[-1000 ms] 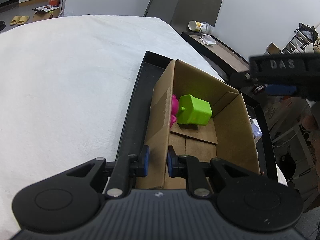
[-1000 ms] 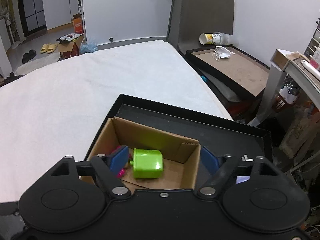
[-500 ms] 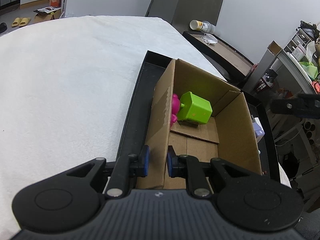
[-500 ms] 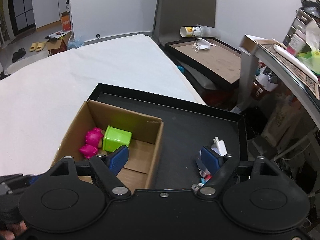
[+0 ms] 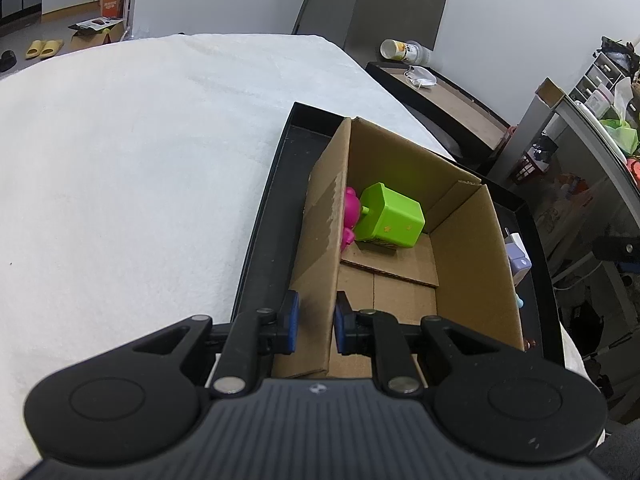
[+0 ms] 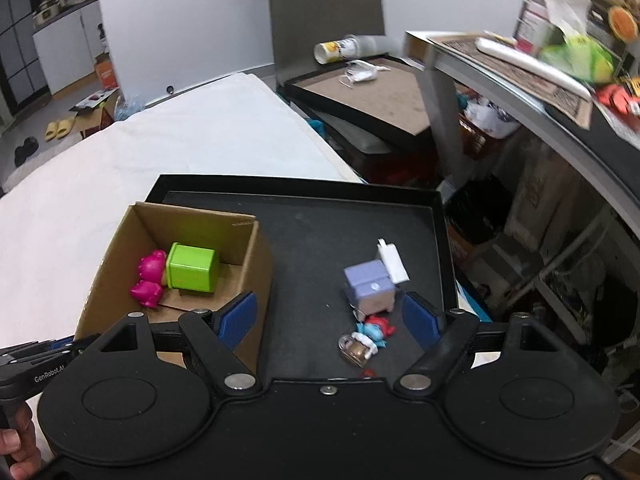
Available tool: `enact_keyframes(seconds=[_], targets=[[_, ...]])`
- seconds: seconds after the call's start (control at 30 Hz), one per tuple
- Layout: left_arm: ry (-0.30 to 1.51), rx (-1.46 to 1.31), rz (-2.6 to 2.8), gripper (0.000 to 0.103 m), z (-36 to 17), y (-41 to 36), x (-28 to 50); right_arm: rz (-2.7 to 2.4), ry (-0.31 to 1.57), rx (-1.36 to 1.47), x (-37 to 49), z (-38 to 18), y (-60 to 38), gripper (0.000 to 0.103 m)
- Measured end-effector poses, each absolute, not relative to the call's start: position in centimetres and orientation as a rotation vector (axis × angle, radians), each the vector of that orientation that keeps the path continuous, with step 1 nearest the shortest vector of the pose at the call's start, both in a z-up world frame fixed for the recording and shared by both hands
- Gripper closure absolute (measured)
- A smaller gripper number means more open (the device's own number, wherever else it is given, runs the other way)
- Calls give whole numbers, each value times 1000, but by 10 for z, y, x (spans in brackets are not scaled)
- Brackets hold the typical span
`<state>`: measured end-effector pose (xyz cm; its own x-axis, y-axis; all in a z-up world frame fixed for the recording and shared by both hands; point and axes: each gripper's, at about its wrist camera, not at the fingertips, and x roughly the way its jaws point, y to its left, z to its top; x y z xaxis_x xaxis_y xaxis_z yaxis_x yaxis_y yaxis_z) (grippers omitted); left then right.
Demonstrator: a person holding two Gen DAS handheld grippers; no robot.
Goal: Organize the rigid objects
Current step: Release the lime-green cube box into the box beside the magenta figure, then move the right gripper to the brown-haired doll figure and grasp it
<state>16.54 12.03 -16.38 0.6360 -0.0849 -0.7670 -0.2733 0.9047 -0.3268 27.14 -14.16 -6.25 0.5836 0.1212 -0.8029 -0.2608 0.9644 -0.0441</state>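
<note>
Left gripper (image 5: 314,322) clamped on cardboard box (image 5: 320,240) wall, right gripper (image 6: 330,316) agape.

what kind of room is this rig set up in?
Probably a lived-in home or a makeshift data-collection room, not a lab: slippers on the floor by a doorway, a cluttered shelf unit, and a white cloth-covered table holding the black tray.

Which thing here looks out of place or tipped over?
Inside the brown cardboard box, the lime-green cube-shaped toy lies tilted against the pink toy figure. On the black tray, the lilac box-shaped charger and a small blue-and-red figure lie loose, not yet sorted.
</note>
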Motion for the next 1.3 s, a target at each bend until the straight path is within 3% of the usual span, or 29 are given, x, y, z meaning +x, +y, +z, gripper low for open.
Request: enact_keyframes(seconds=[0.5,1.3], targets=[[890,-408,131,86,-163,113,169,189,992,-63,275,-84,-189,24],[918,-397,173,87,-167,109,177,144,1138,21,295,-173,-215,24]])
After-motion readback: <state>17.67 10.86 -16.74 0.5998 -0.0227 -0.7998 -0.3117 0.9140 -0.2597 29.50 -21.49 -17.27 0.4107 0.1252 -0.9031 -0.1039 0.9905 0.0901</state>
